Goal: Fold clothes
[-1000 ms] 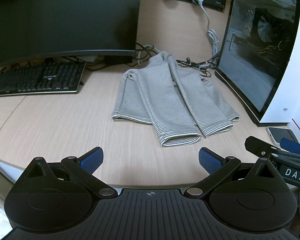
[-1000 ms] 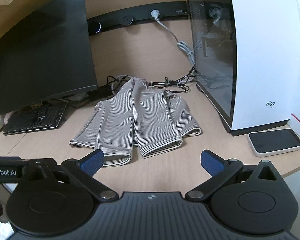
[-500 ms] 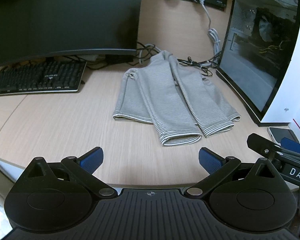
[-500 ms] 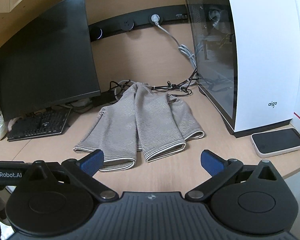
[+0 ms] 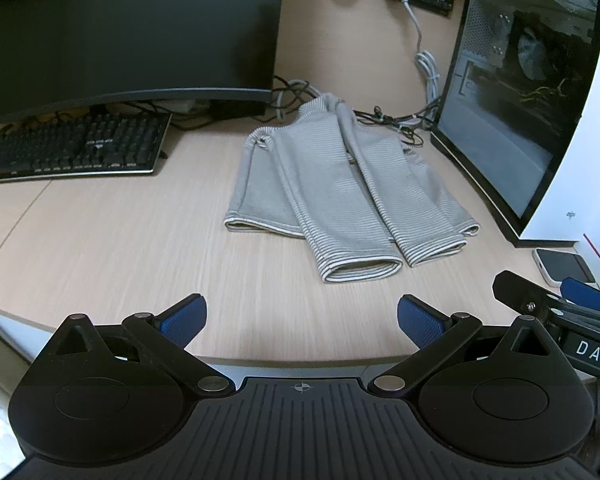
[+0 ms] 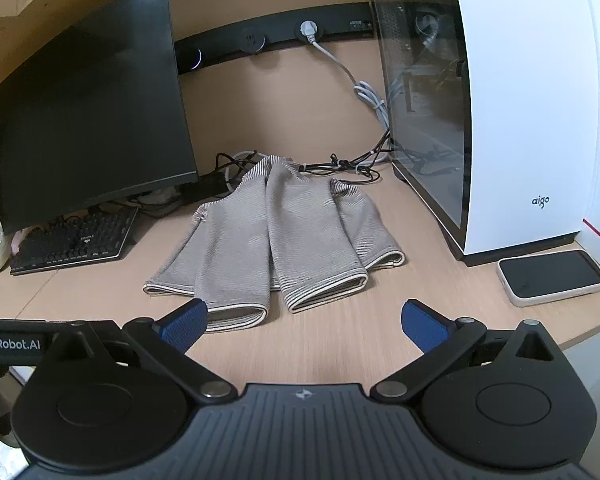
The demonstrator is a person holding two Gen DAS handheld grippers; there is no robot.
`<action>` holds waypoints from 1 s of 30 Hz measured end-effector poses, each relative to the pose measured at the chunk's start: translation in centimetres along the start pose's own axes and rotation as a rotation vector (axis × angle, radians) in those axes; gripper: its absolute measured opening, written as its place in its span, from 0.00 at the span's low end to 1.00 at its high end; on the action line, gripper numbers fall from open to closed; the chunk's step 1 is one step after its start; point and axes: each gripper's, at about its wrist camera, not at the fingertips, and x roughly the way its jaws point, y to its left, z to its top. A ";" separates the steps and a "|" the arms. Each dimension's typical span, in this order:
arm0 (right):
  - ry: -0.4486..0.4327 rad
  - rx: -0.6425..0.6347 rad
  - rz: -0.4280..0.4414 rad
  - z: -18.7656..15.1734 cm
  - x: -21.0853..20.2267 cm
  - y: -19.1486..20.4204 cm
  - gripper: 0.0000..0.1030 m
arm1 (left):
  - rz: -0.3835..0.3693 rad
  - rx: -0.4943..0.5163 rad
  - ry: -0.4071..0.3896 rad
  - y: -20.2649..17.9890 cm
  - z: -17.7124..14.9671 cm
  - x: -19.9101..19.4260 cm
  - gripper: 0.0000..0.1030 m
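A grey striped top (image 5: 340,188) lies flat on the wooden desk (image 5: 120,240), its two sleeves folded down over the body with cuffs toward me. In the right wrist view the same top (image 6: 284,236) lies straight ahead. My left gripper (image 5: 299,318) hovers open over the desk's front edge, short of the cuffs, with nothing between its blue pads. My right gripper (image 6: 304,322) is open too, its left pad just in front of the nearer cuff. The right gripper's tip (image 5: 556,300) shows at the right of the left wrist view.
A black monitor (image 5: 120,28) and keyboard (image 5: 72,148) stand at the left. A white PC case with a glass side (image 6: 500,112) fills the right, with cables (image 6: 352,168) behind the top. A phone (image 6: 552,278) lies by the case.
Both grippers have drifted a little closer to the top, which now sits lower and nearer in the right wrist view. Both stay open; the top has not moved.
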 end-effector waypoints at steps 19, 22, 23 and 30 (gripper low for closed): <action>0.022 -0.010 0.012 -0.2 -0.1 0.8 1.00 | 0.004 -0.006 0.001 0.4 -0.4 -0.2 1.00; 0.023 -0.013 0.014 -0.2 -0.1 0.8 1.00 | 0.003 -0.006 0.001 0.4 -0.4 -0.3 1.00; 0.023 -0.013 0.015 -0.2 -0.2 0.8 1.00 | 0.002 -0.006 -0.001 0.4 -0.5 -0.4 1.00; 0.020 -0.014 0.017 -0.3 -0.3 0.7 1.00 | 0.006 -0.007 -0.008 0.4 -0.6 -0.7 1.00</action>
